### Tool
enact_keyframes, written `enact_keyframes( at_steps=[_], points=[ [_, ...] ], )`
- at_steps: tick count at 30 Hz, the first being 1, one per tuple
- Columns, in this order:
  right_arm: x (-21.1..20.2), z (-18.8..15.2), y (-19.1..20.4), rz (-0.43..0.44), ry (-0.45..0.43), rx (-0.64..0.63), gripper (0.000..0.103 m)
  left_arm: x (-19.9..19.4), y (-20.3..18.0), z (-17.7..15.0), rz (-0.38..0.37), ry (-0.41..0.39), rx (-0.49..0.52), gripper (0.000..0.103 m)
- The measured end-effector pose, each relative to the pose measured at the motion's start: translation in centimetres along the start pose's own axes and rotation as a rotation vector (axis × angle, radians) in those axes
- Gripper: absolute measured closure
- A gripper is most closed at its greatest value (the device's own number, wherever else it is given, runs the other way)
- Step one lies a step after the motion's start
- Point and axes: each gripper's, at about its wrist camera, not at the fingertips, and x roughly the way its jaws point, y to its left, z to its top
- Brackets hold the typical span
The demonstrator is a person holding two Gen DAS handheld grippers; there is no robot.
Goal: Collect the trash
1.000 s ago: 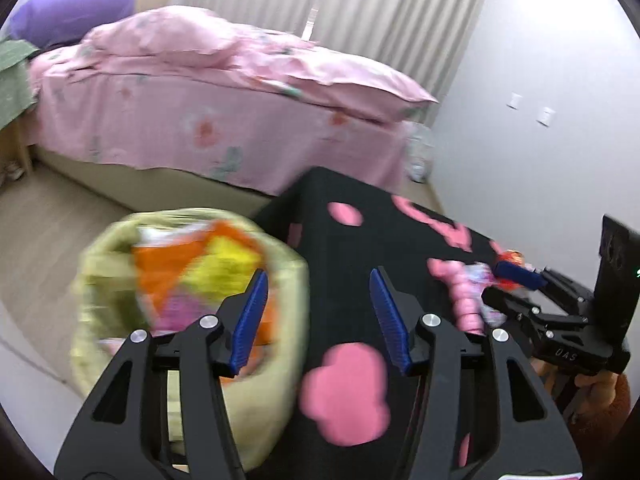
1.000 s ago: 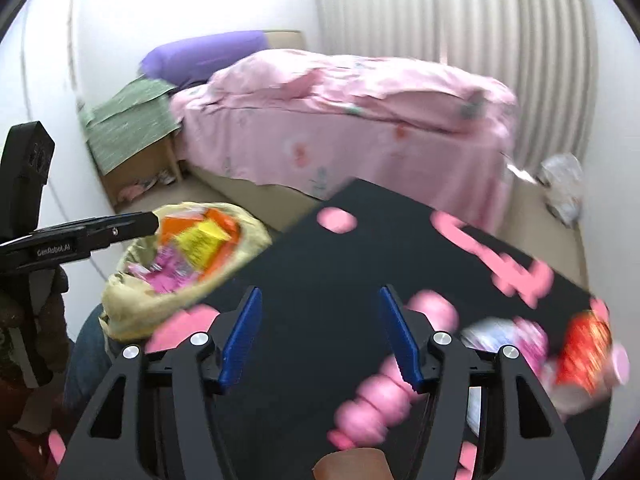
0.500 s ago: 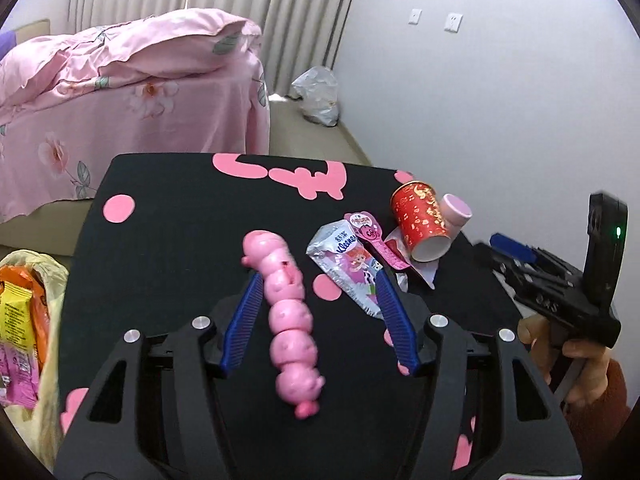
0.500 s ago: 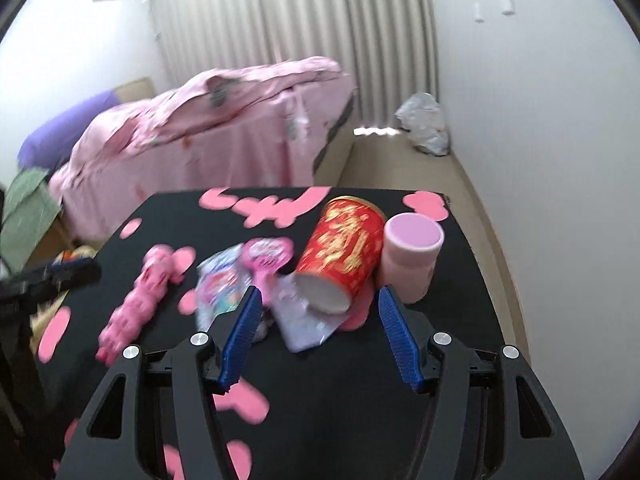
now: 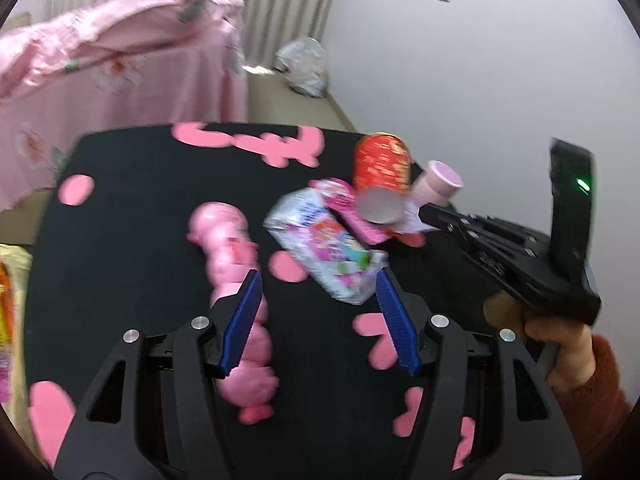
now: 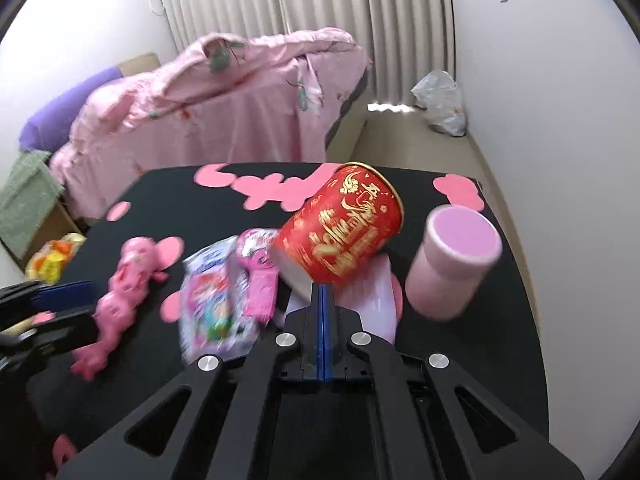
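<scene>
On the black table (image 5: 132, 232) lie a silver-and-pink snack wrapper (image 5: 320, 244) (image 6: 212, 304), a pink flat packet (image 5: 352, 216) (image 6: 258, 276), a tipped red paper cup (image 5: 382, 168) (image 6: 344, 232) and a pink cylinder cup (image 5: 438, 182) (image 6: 452, 264). My left gripper (image 5: 318, 312) is open just before the wrapper. My right gripper (image 6: 323, 292) is shut, its tips at the red cup's lower rim and a white paper (image 6: 372, 300); whether it pinches anything I cannot tell. It also shows in the left view (image 5: 436, 214).
A pink caterpillar toy (image 5: 236, 276) (image 6: 128, 280) lies left of the wrapper. A yellow trash bag with wrappers (image 6: 54, 258) hangs off the table's left edge. A pink bed (image 6: 224, 92) stands behind; a white plastic bag (image 6: 440, 102) lies by the wall.
Both grippers swung from the trash bag to the litter. The right gripper has closed at the red cup's rim. The left gripper moved closer to the wrapper, still open.
</scene>
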Motion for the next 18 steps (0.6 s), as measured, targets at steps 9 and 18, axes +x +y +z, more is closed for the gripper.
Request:
enact_keyframes(
  at_steps=[9, 18],
  points=[
    [-4.4, -1.6, -2.1, -0.030, -0.055, -0.023, 0.101, 3.0, -2.2, 3.4, -0.016, -0.036, 0.061, 0.044],
    [-6.4, -3.9, -7.6, -0.155, -0.129, 0.163, 0.099, 11.7, -7.1, 9.5, -0.076, 0.107, 0.251, 0.036]
  ],
)
